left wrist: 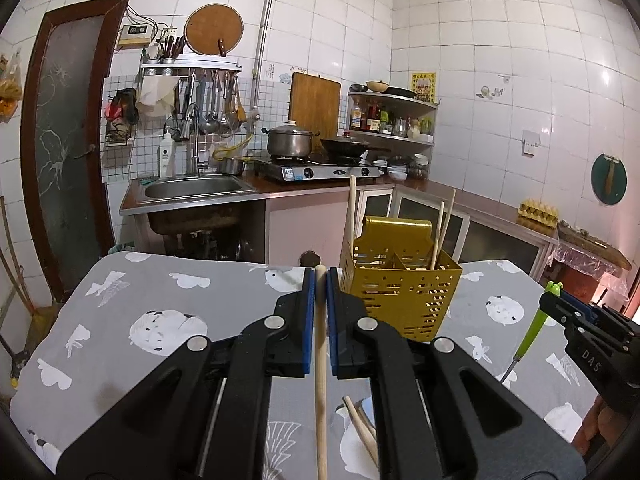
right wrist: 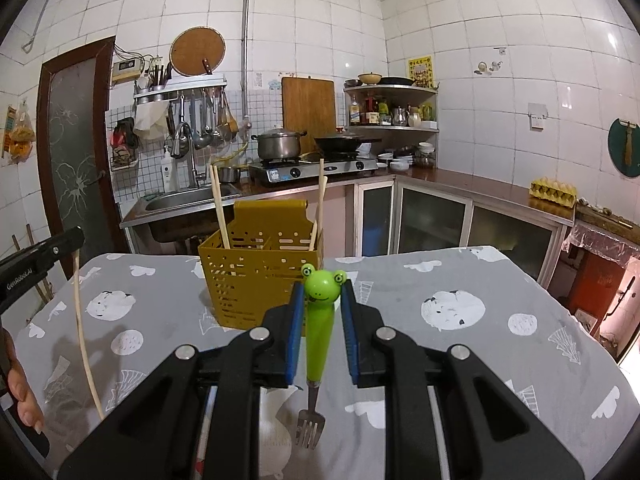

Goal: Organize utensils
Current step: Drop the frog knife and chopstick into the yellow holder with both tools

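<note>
My left gripper (left wrist: 320, 276) is shut on a long wooden chopstick (left wrist: 320, 360), held upright above the table; the chopstick also shows in the right wrist view (right wrist: 82, 328). My right gripper (right wrist: 321, 292) is shut on a fork with a green frog handle (right wrist: 318, 320), tines (right wrist: 310, 430) pointing down; it also shows in the left wrist view (left wrist: 534, 328). A yellow perforated utensil holder (left wrist: 400, 284) (right wrist: 260, 276) stands at the table's far side with several chopsticks (left wrist: 442, 232) in it. More chopsticks (left wrist: 360, 428) lie on the table under my left gripper.
The table (right wrist: 460, 340) has a grey cloth with white prints. Behind it are a sink (left wrist: 196, 190), a stove with a pot (left wrist: 290, 142) and wok (left wrist: 346, 146), a corner shelf (left wrist: 394, 118), and an egg tray (left wrist: 538, 212) on the counter.
</note>
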Available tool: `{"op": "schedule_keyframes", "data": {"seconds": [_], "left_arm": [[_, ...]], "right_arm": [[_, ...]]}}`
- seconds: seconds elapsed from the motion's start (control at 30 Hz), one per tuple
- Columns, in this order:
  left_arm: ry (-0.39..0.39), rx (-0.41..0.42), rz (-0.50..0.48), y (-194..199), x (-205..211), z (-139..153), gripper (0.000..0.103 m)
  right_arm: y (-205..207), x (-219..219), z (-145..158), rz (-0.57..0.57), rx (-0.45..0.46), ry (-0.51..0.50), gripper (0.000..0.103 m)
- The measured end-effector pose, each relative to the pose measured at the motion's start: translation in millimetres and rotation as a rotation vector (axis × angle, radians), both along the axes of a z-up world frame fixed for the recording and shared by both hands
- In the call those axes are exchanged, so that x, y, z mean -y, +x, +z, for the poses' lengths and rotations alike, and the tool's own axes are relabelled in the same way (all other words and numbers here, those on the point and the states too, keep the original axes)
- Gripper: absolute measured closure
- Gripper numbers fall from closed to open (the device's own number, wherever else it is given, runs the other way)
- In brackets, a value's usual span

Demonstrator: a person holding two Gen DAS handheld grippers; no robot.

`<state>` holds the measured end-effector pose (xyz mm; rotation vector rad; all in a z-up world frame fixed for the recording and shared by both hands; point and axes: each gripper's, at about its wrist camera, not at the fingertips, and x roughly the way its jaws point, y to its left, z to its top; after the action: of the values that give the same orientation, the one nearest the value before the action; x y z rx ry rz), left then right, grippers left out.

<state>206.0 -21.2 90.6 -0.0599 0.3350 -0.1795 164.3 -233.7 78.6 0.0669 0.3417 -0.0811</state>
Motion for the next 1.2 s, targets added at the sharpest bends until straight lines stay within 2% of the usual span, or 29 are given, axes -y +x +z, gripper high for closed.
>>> {"op": "schedule_keyframes", "data": {"seconds": [0.23, 0.33, 0.53, 0.6, 0.77, 0.83, 0.97, 1.2], "left_arm": [[-0.025, 0.022, -0.018, 10.1, 0.1, 10.3, 0.098], [-0.041, 0.053, -0.035, 17.0, 4.0, 30.5, 0.098], [-0.067, 0.15, -0.083, 43.2, 21.0, 90.7, 0.099], [-0.079, 0.211, -0.08, 56.7, 29.0, 115.5, 0.099], [-0.122, 0.279, -0.078, 100.4, 47.9, 144.3, 0.099], [-0.114, 0.301, -0.073, 122.2, 58.2, 144.4, 0.099], [-0.102, 0.289, -0.063, 159.4, 73.8, 126.7, 0.098], [-0.067, 0.154, -0.059, 203.8, 80.6, 55.6, 0.098]], "right_arm": [[8.4, 4.0, 10.5, 0.007, 0.03, 0.004, 0.084], [14.6, 5.8, 26.5, 0.012, 0.055, 0.01, 0.084], [45.6, 10.9, 80.6, 0.043, 0.116, 0.023, 0.084], [59.6, 10.0, 101.9, 0.045, 0.15, 0.004, 0.084], [106.1, 7.0, 134.7, 0.048, 0.179, -0.025, 0.084], [123.3, 7.3, 136.8, 0.048, 0.176, -0.02, 0.084], [157.7, 9.6, 125.3, 0.053, 0.149, -0.004, 0.084], [192.2, 15.2, 71.2, 0.064, 0.042, -0.002, 0.084]]}}
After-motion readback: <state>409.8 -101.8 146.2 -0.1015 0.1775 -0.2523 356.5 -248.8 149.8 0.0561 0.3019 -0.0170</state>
